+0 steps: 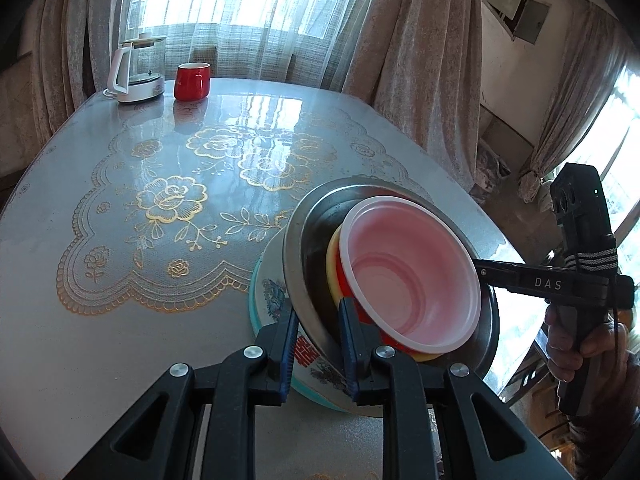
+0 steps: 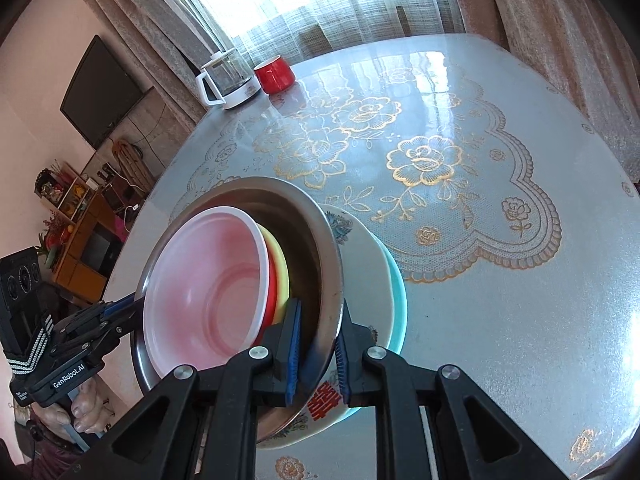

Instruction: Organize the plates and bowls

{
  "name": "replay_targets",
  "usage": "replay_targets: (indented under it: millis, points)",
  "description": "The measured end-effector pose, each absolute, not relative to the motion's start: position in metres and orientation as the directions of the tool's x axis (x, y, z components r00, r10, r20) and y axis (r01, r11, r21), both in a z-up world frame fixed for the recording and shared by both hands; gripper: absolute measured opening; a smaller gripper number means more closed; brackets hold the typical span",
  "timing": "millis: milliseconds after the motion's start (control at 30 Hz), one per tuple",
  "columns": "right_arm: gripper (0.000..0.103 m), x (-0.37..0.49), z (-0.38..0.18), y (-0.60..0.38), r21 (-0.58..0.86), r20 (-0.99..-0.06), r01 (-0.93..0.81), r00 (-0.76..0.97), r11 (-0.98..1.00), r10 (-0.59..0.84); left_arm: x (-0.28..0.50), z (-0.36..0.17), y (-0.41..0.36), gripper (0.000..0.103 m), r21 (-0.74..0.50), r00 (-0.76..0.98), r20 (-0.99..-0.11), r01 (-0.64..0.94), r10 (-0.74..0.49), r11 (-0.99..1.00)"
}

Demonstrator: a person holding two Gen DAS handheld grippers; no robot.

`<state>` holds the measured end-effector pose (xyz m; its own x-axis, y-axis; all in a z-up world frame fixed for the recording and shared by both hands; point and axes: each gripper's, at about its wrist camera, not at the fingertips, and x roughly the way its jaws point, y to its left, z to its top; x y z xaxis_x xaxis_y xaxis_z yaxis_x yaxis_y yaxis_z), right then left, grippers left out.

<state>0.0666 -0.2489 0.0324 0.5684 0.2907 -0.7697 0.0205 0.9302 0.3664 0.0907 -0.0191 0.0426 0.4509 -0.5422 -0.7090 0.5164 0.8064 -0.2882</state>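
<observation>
Both tongs clamp steel bowl rim | left tongs near edge | right tongs opposite

White lettering "DAS" was read on the side of the right claw. "GenRobot.AI" stood in white on the left claw body. A red double-happiness character was printed on the floral enamel basin.

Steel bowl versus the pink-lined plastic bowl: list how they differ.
The steel bowl is grey metal and wider; the plastic bowl is white-rimmed, pink inside and smaller. The steel bowl is clamped at its rim by the left gripper and right gripper; the plastic bowl sits nested inside it, ungripped. Both are round and tilted.
</observation>
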Motion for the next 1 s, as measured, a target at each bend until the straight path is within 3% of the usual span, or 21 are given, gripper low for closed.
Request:
replay_targets:
  millis: [1000]
  points:
    - [0.016, 0.066, 0.013, -0.258, 0.393, -0.768, 0.036, 0.563, 0.919, 0.306, 0.094, 0.033, -0.022, 0.024, -0.280, 0.444, -0.730, 0.499, -0.520, 0.820]
